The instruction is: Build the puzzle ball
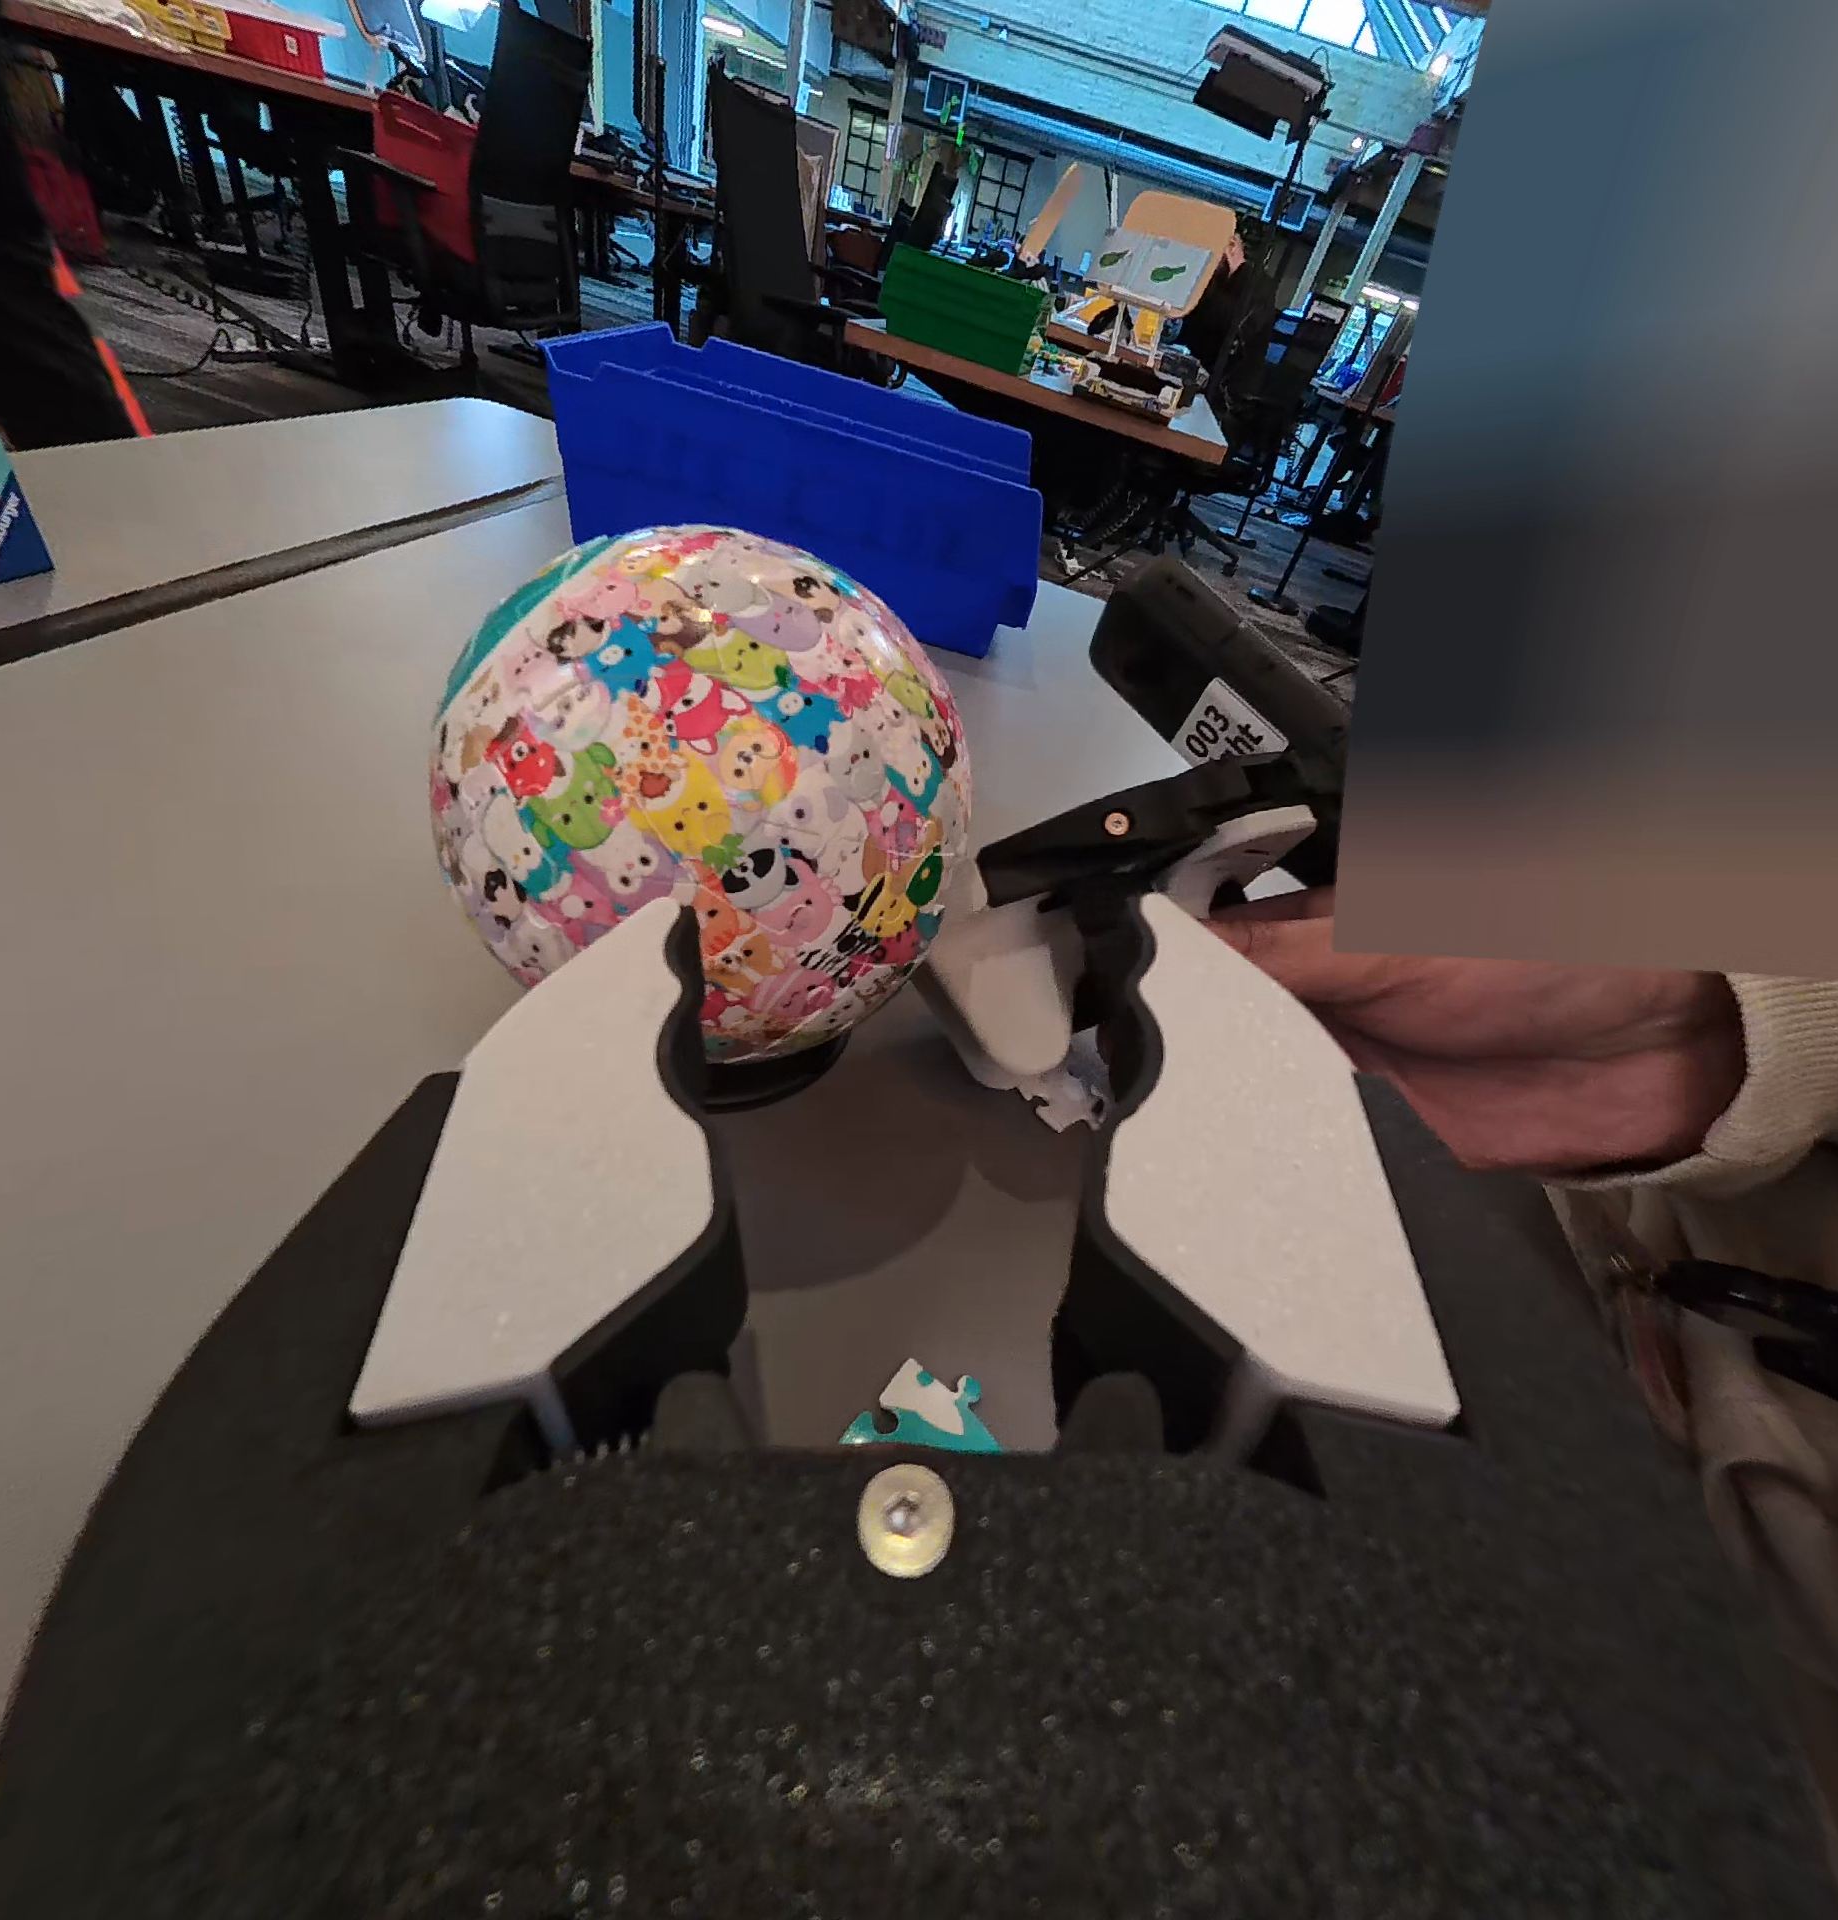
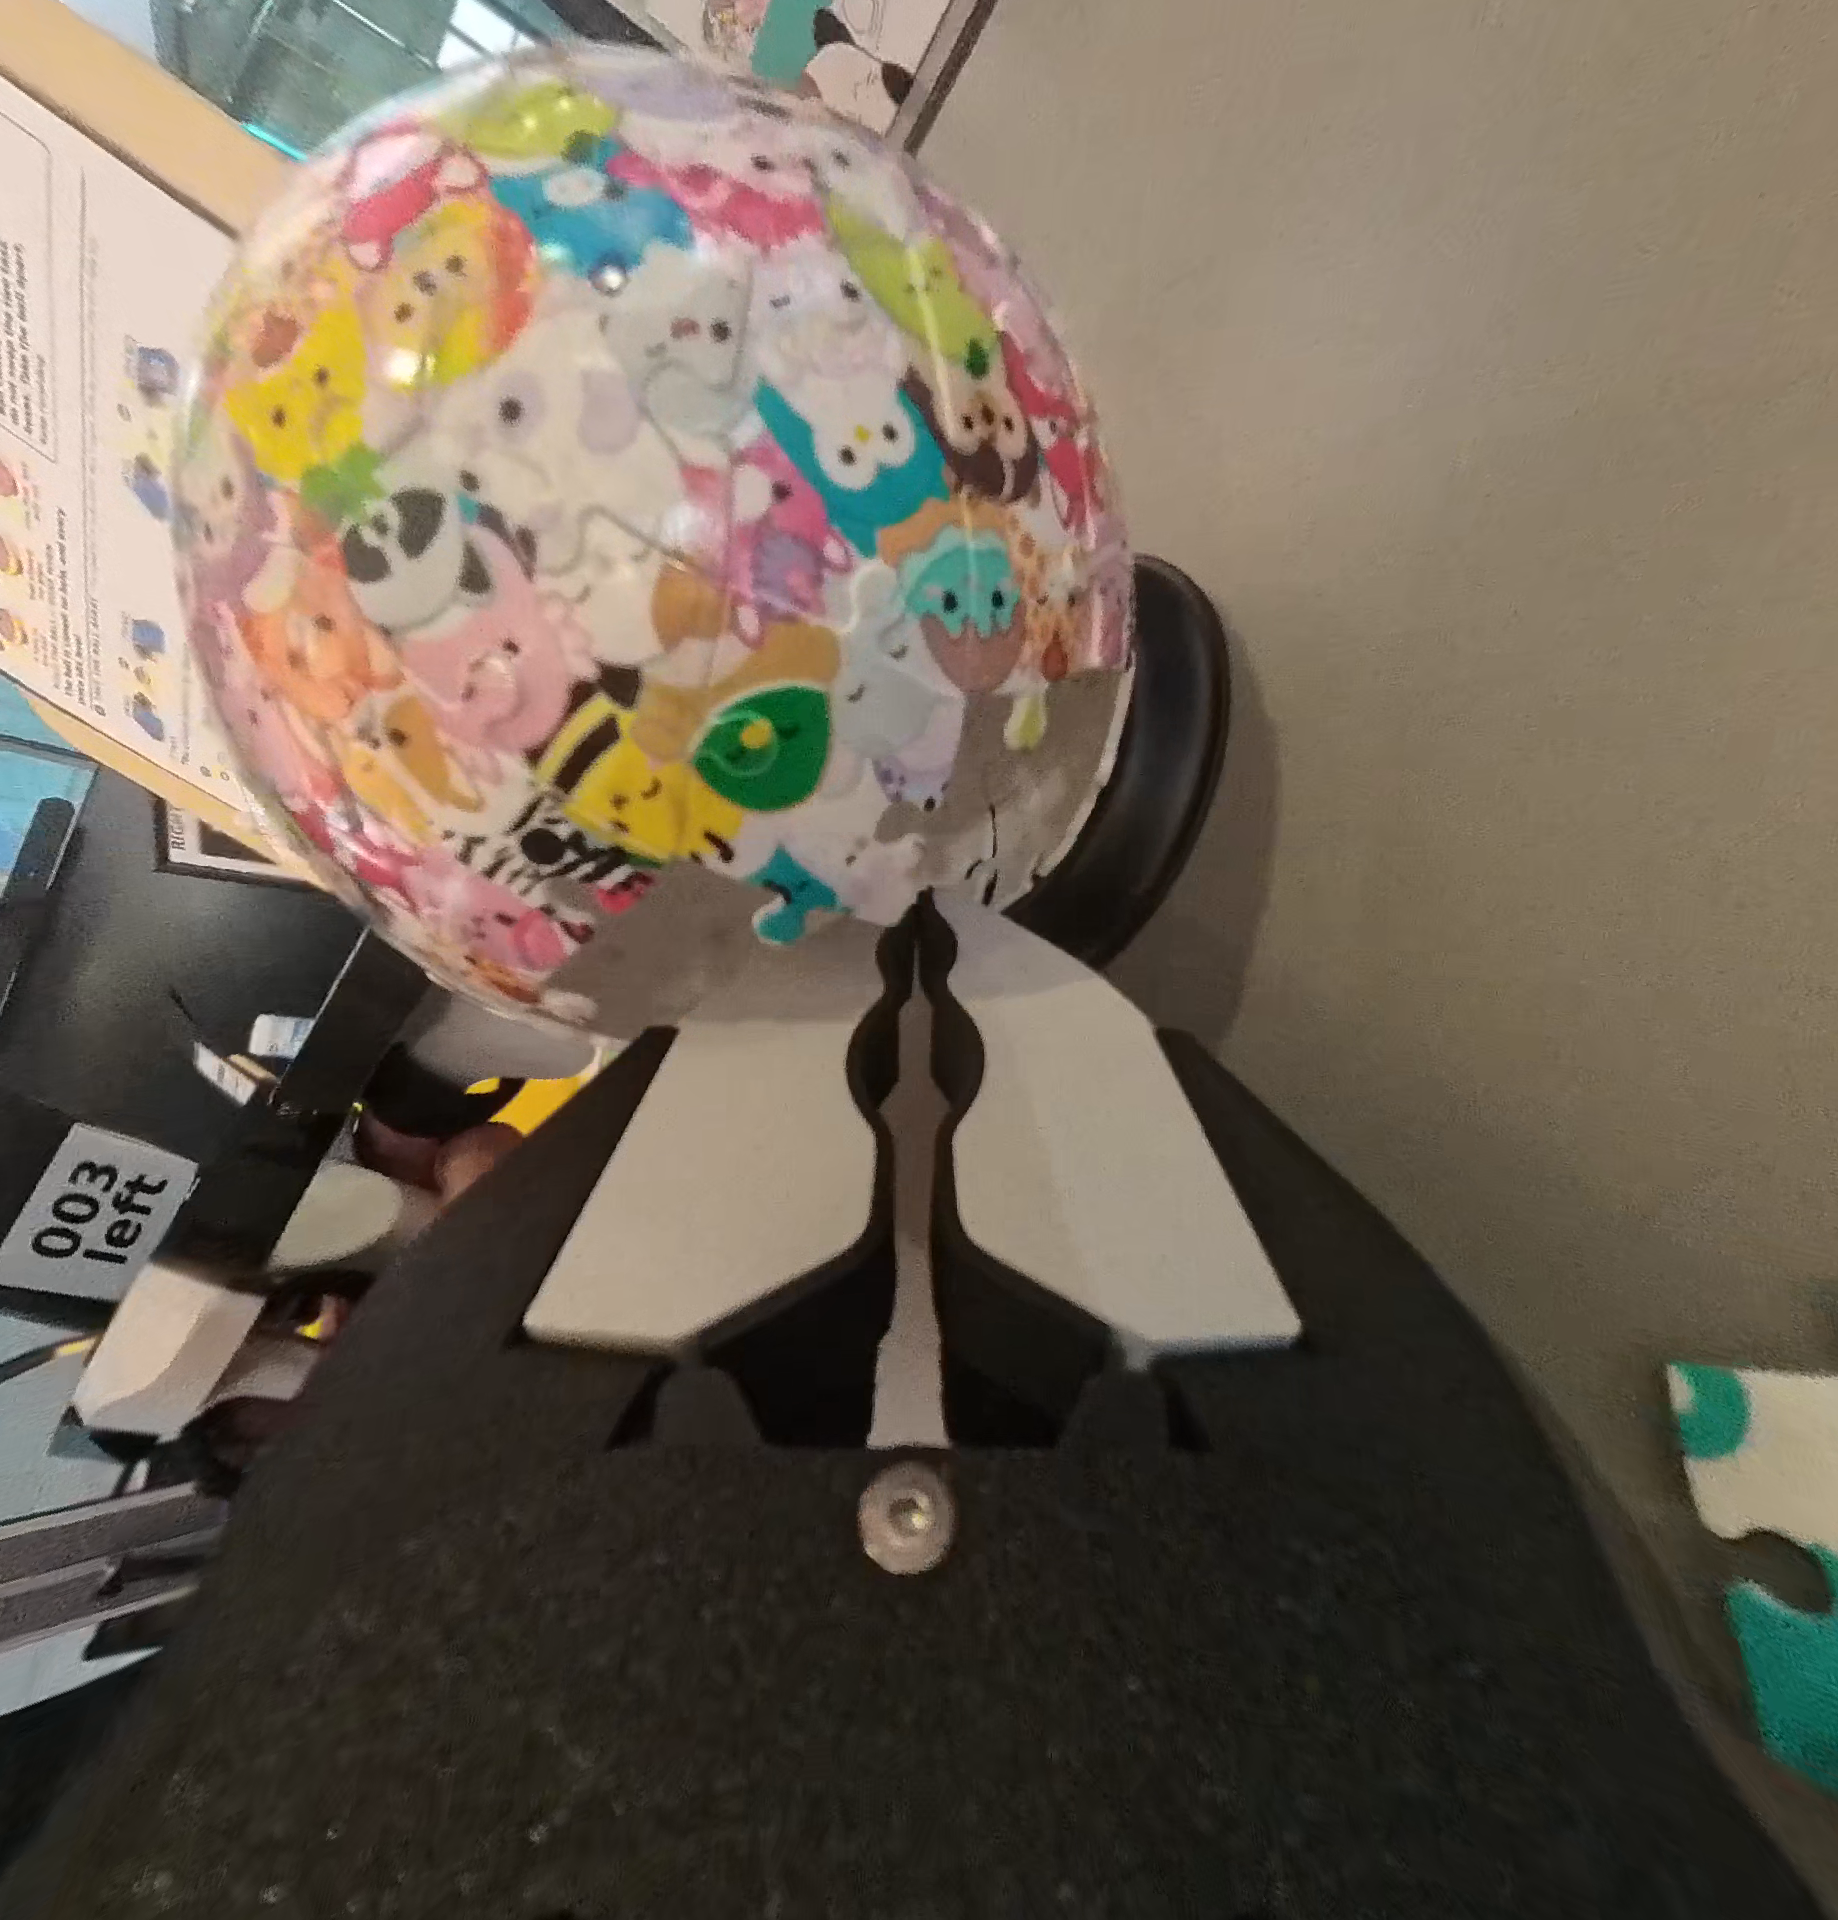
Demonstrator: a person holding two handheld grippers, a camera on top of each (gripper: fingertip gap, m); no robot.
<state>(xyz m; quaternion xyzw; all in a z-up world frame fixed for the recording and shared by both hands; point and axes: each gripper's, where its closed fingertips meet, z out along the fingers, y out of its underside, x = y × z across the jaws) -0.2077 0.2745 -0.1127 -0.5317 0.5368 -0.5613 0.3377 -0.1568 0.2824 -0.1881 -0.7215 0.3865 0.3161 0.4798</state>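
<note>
Two grippers | left gripper (image 1: 910, 997) fingers apart | right gripper (image 2: 925, 920) fingers together, perhaps pinching half-hidden piece (image 1: 1071, 1103) | puzzle ball (image 2: 645, 540) blurred

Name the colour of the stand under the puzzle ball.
Black stand, clearest in the right wrist view.

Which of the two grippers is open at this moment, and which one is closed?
The left gripper is open: its fingers stand wide apart, nothing between them. The right gripper, beside the puzzle ball, is closed, its fingertips almost together.

Even overhead daylight; soft shadow lay under left gripper (image 1: 910, 997). Ball (image 2: 645, 540) showed glare, motion blur; wide-angle bowing at edges.
</note>
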